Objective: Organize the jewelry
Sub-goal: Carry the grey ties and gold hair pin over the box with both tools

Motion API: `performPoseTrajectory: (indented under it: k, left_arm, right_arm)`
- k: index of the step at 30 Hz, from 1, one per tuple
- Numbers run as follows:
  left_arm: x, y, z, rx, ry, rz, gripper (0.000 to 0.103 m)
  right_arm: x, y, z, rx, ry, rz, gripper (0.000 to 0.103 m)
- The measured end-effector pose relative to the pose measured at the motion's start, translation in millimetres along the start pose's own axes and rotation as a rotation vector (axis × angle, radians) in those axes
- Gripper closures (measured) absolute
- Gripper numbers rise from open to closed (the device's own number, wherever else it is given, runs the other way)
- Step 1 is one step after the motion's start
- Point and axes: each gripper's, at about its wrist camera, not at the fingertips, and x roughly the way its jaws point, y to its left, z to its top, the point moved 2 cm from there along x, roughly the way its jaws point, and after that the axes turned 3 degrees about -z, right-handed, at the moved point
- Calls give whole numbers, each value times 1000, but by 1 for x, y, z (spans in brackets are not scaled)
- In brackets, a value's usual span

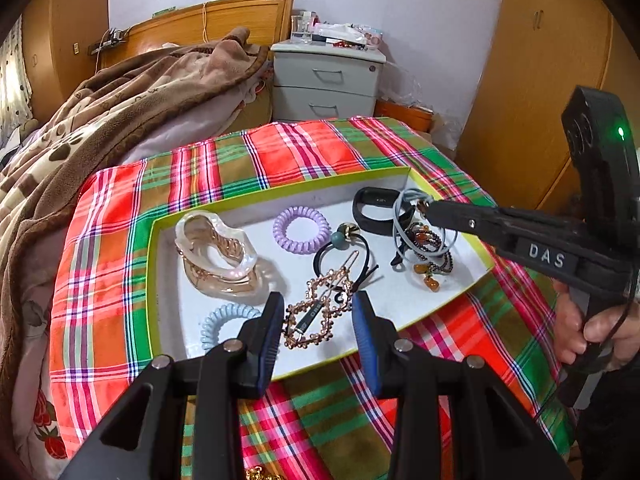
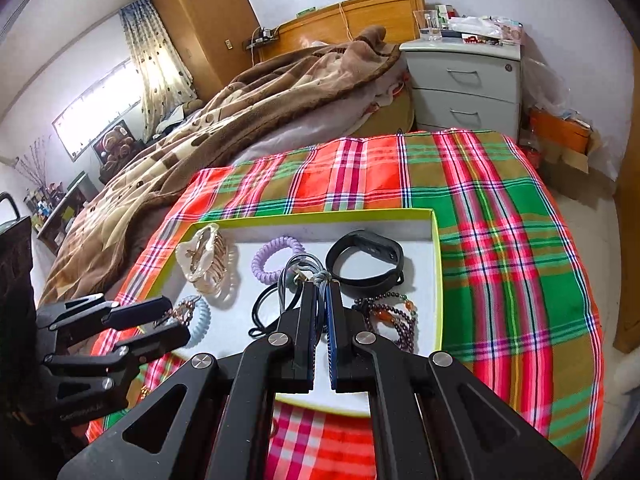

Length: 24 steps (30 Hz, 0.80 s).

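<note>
**Grey hair tie pinched over the tray**

We see the right gripper (image 2: pixel 320 300) pressed together on a grey hair tie (image 1: pixel 404 216) above the far right of the green-rimmed tray (image 1: pixel 152 280). The left gripper (image 1: pixel 318 320) is spread, with the gold hair clip (image 1: pixel 316 312) between its pads at the tray's near edge; we cannot tell whether they touch it. The tray lies on a plaid cloth (image 1: pixel 280 160).

We get bright, even light in both views. Daylight blows out the window (image 2: pixel 96 108) and curtain (image 2: pixel 160 56) at the right-wrist view's left. Soft shadows under items in the tray (image 1: pixel 154 264). Heavy fisheye bending, dark vignette at corners. Centre sharp; near gripper arms slightly soft.
</note>
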Motion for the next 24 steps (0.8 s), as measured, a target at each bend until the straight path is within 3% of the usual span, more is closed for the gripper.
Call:
performPoseTrajectory:
  k: [17, 24]
  left_arm:
    - [25, 3, -3, -12, 45, -3, 66]
    - [36, 3, -3, -8, 70, 0, 66]
  right_arm:
    - [12, -2, -17, -20, 101, 41, 99]
    - [18, -2, -22, -43, 140, 18, 99]
